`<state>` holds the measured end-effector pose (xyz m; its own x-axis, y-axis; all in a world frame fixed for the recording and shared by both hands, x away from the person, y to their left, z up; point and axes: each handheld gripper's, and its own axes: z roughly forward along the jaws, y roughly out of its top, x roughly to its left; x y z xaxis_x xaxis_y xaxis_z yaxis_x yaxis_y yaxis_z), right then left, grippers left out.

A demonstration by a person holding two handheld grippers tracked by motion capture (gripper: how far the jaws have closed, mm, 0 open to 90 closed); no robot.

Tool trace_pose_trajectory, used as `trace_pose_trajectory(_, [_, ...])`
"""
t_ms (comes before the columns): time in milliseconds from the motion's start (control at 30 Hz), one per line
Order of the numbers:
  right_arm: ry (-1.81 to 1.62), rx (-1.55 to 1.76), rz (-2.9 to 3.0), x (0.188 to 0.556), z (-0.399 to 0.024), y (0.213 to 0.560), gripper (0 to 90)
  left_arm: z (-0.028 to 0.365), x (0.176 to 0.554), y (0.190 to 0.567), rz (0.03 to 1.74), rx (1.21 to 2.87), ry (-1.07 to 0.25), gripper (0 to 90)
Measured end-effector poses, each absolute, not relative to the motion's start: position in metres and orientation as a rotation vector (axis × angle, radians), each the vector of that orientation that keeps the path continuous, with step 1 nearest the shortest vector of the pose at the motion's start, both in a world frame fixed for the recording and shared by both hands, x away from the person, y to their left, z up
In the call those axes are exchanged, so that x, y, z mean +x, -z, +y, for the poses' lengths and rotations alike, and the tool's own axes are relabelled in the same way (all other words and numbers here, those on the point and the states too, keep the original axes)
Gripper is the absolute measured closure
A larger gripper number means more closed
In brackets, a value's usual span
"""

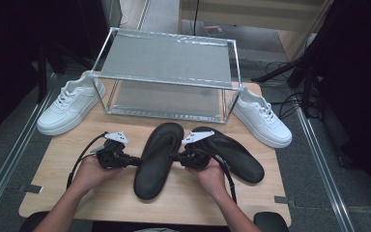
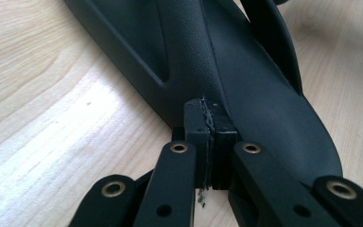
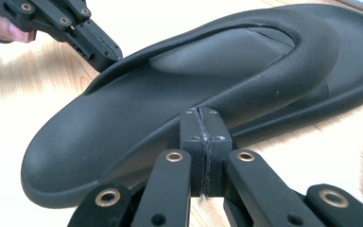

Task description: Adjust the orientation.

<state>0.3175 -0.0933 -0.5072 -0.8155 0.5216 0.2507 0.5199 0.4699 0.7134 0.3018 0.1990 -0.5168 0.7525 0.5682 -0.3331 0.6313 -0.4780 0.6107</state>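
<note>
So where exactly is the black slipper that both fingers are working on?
In the high view the black slipper lies mid-table between the left gripper and right gripper, in front of the metal rack, with the other slipper to its right.

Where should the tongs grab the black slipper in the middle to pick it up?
Probably by its strap. The black slipper lies flat on the table, sole down, so its low rim is hard to pinch, but the strap arches up over the footbed. Come in level from either long side, where the left tongs and right tongs sit shut against its edges now.
</note>
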Motion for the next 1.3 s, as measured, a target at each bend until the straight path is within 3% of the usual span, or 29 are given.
trace_pose_trajectory(400, [-1.264, 0.987, 2.679, 0.32, -0.104, 0.504, 90.0, 0.179, 0.292, 0.519, 0.837, 2.201, 0.148, 89.5])
trace_pose_trajectory(600, [-1.255, 1.028, 2.65, 0.325, -0.114, 0.503, 90.0, 0.159, 0.284, 0.519, 0.772, 2.212, 0.146, 84.4])
trace_pose_trajectory(933, [-1.259, 1.071, 2.625, 0.33, -0.12, 0.504, 90.0, 0.152, 0.284, 0.522, 0.774, 2.192, 0.154, 87.5])
trace_pose_trajectory(1133, [-1.317, 1.075, 2.57, 0.327, -0.125, 0.498, 80.0, 0.162, 0.284, 0.509, 0.791, 2.128, 0.125, 75.8])
trace_pose_trajectory(1300, [-1.34, 1.066, 2.536, 0.317, -0.126, 0.494, 66.1, 0.17, 0.287, 0.502, 0.811, 2.117, 0.112, 64.2])
